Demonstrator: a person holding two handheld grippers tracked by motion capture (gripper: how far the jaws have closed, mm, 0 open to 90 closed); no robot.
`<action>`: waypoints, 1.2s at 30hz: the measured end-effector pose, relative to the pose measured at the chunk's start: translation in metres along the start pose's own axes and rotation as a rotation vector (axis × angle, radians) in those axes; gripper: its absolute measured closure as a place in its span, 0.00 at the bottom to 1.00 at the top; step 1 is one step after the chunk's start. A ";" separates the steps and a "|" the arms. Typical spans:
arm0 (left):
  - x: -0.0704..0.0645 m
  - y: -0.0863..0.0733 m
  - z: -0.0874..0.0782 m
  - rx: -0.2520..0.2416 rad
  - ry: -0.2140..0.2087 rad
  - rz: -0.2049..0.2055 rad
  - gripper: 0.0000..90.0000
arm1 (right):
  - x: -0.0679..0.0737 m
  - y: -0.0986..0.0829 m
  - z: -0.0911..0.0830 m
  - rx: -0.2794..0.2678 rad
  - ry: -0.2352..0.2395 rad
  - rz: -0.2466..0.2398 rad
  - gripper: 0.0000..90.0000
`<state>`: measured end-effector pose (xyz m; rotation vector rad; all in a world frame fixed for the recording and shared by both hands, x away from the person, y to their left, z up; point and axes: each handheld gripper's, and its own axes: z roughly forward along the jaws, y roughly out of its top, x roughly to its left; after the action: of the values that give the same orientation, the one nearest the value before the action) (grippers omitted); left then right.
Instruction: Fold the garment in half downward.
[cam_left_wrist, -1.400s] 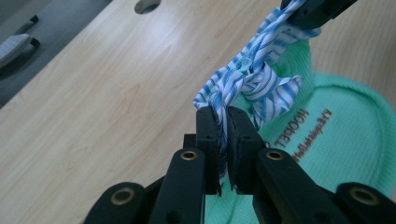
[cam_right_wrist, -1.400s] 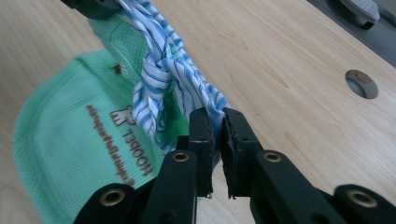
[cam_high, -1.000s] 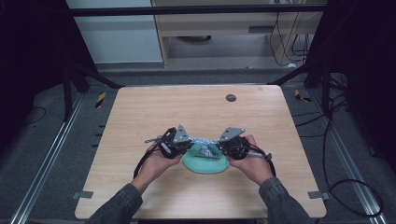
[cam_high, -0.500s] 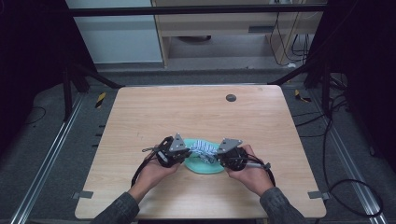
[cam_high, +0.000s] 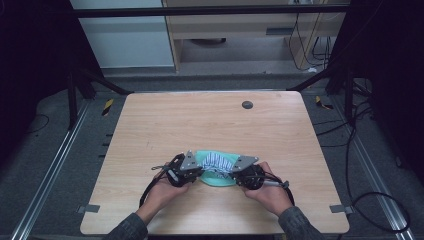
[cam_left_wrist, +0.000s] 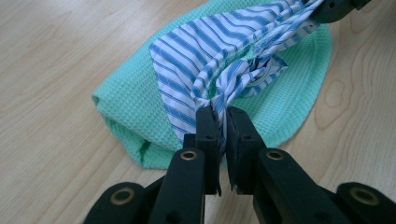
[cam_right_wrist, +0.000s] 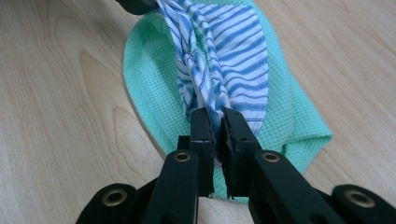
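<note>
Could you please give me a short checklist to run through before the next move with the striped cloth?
1. Left gripper shut on the blue-and-white striped cloth: ok.
2. Right gripper shut on the same cloth: ok.
3. Cloth spans between both grippers without slipping out: ok.
4. Green waffle-weave cloth free of both jaws: cannot tell.
5. Bare light wooden table beyond the cloths: ok.

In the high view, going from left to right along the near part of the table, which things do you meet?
Left hand → left gripper → striped cloth on the green cloth → right gripper → right hand.
</note>
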<state>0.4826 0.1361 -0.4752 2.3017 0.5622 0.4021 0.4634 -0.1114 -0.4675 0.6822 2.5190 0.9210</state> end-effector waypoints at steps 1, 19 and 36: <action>0.000 -0.001 0.000 0.003 -0.003 0.002 0.94 | 0.000 0.000 0.000 0.003 0.001 -0.002 0.94; -0.008 -0.013 0.001 0.035 -0.037 0.009 0.95 | 0.009 -0.007 0.003 0.033 0.032 -0.031 0.95; -0.018 -0.023 -0.016 -0.048 -0.014 -0.065 0.66 | 0.015 -0.015 -0.006 0.015 0.016 0.010 0.62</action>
<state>0.4537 0.1509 -0.4831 2.2324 0.6128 0.3645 0.4437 -0.1163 -0.4757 0.6958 2.5410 0.9148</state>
